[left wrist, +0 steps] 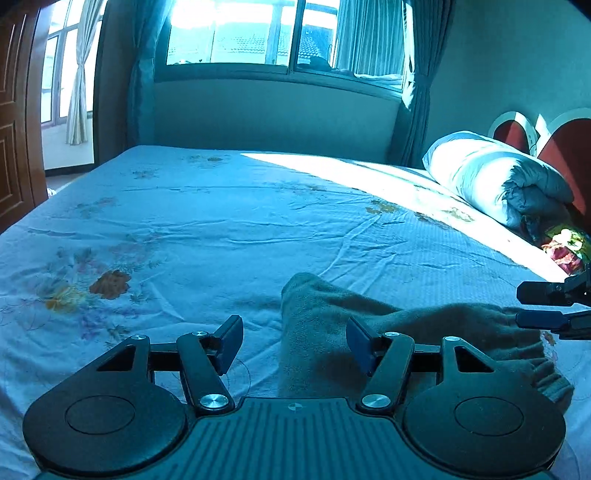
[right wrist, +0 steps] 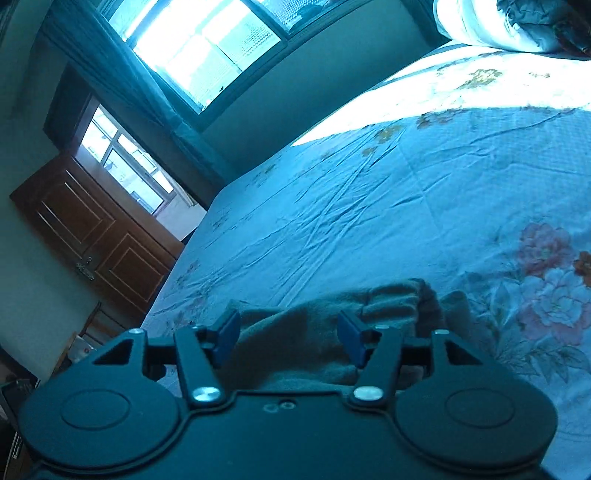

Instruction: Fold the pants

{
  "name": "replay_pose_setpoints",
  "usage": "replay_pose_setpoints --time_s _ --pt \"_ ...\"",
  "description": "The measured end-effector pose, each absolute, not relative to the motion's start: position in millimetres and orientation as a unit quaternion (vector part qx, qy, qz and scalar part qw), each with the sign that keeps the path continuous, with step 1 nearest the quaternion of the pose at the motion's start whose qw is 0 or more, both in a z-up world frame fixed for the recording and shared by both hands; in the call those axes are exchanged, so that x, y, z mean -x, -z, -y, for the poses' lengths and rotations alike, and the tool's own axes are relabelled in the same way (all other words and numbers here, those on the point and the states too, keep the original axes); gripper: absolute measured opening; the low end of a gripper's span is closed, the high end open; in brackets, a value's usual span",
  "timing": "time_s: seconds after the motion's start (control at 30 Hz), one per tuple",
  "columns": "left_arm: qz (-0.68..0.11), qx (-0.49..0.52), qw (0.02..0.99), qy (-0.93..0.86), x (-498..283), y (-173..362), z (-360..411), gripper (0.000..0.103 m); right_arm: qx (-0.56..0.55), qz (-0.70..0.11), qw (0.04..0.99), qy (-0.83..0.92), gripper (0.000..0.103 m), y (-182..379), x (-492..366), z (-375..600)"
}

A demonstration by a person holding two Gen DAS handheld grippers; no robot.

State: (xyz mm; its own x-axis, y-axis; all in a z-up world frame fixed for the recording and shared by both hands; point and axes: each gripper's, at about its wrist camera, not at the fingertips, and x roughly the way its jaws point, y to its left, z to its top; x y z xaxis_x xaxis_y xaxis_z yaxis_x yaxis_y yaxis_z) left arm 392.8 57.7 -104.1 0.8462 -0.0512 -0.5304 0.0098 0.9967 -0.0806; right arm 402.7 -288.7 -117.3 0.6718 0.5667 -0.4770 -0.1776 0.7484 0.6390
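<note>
Left wrist view — wrinkled floral bed sheet (left wrist: 221, 229), sunlit window (left wrist: 236, 33) — each hand-held gripper apart.

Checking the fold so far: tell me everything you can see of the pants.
The pants are grey-green, of soft fleecy cloth, with a gathered elastic band at one end. They lie bunched and partly folded on the floral sheet, near its front edge. Both grippers stand open over them, neither pressing the cloth.

The left gripper (left wrist: 294, 345) hides the near part of the pants (left wrist: 424, 332). At the right edge, the right gripper (left wrist: 524, 305) is cut off, showing only its fingers. In the right wrist view, the gripper (right wrist: 288, 339) covers the pants' (right wrist: 295, 332) lower part.
</note>
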Motion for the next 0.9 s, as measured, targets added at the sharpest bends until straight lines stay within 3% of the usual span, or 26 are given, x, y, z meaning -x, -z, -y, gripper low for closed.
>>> replay_pose_setpoints --time_s 0.03,0.1,0.13,0.33,0.37,0.53,0.8,0.9 --pt "-0.288 0.035 0.957 0.011 -401.6 110.6 -55.6 0.062 -0.282 -0.356 0.866 -0.21 0.05 124.2 -409.9 287.8" --pt "-0.308 0.032 0.951 0.009 -413.5 126.1 -52.2 0.062 -0.278 -0.403 0.856 -0.168 0.031 144.4 -423.2 297.5" --pt "-0.316 0.032 0.948 0.01 -415.7 131.3 -52.0 0.062 -0.291 -0.412 0.851 -0.146 0.0 154.3 -423.0 309.7" --pt "-0.307 0.045 0.95 0.023 -396.9 139.0 -64.3 0.068 -0.342 -0.38 0.844 -0.16 0.0 153.3 -389.6 344.1" --pt "-0.306 0.049 0.95 0.021 -393.2 138.9 -69.2 0.069 -0.344 -0.366 0.85 -0.161 0.021 147.0 -381.9 347.8" --pt "-0.299 0.068 0.952 0.011 -373.4 138.3 -92.8 0.071 -0.369 -0.379 0.833 -0.161 0.044 156.1 -357.6 367.5" --pt "-0.312 0.071 0.947 -0.011 -353.9 144.2 -113.7 0.071 -0.426 -0.395 0.795 -0.175 0.046 188.6 -356.7 378.3" --pt "-0.314 0.084 0.946 -0.017 -344.9 147.0 -118.4 0.071 -0.432 -0.4 0.785 -0.191 0.064 196.1 -363.1 371.1"
